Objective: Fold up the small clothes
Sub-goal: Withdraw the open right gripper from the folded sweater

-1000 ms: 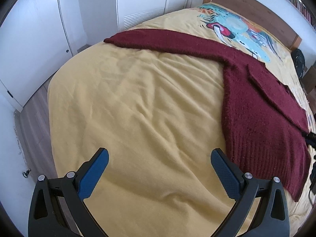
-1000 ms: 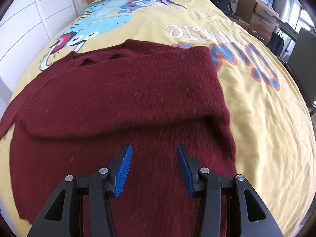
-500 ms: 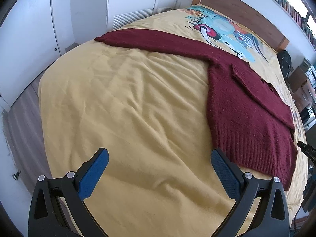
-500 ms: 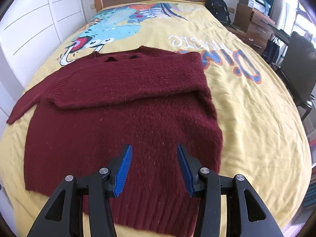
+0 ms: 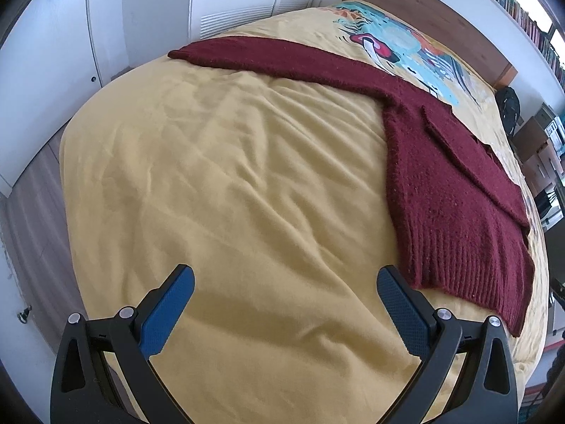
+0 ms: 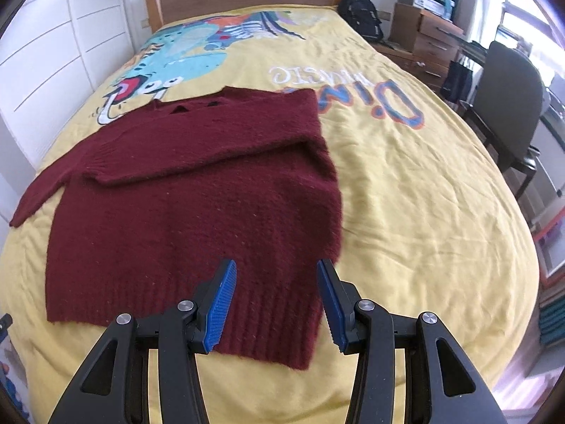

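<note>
You're partway thru the fold: the maroon knit sweater [image 6: 190, 212] lies flat on the yellow duvet [image 6: 406, 212], w/ one sleeve already laid across the chest (mid-frame in the right wrist view). The other sleeve [image 5: 282, 60] is stretched out straight toward the upper left of the left wrist view, so that sleeve looks like the step in hand.

Right gripper [image 6: 276, 304]: jaws about half open, nothing in them. It hovers at bottom center of its frame, over the ribbed hem [image 6: 247, 321], near the hem's right corner. Can't tell if the tips touch the knit.

Left gripper [image 5: 285, 306]: jaws spread wide, empty, over bare duvet at bottom center of its frame. The sweater body sits on the right side of that frame, the hem corner just beside the right fingertip but apart from it. The sleeve cuff is well apart, up at upper left.

Next move, prob.: take the left gripper up to the cuff, pinch it, bring it across the chest over the first sleeve. Thick fuzzy knit, so bite deep enough or it'll slip; lift before dragging or the body will skew.
</note>
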`<state>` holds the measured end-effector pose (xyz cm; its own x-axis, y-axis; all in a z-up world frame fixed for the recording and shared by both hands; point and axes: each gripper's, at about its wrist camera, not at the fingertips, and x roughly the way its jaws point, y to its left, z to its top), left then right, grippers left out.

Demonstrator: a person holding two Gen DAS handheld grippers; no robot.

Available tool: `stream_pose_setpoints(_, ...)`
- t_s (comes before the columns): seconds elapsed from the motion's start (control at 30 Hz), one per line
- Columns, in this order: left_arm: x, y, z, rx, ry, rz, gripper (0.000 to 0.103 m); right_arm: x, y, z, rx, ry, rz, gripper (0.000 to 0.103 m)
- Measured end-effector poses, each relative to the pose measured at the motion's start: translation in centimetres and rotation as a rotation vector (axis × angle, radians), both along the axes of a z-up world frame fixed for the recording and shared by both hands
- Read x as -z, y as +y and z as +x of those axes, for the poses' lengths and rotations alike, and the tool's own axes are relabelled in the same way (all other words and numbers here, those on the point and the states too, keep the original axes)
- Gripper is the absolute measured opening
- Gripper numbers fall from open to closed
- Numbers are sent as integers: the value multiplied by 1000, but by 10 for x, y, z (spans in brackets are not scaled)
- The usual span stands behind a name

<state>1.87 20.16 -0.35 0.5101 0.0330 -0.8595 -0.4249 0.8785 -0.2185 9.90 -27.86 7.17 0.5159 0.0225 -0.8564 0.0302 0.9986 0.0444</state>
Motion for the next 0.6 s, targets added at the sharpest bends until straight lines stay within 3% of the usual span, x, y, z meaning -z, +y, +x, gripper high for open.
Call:
stream_pose_setpoints(0.33,10,28,22,-30,20,-10,102,13,3,-1,23,36,0,49)
stream_pose_setpoints(0.6,4,89,71,-82,-1,-6,102,30,7,7,34,72,7,49)
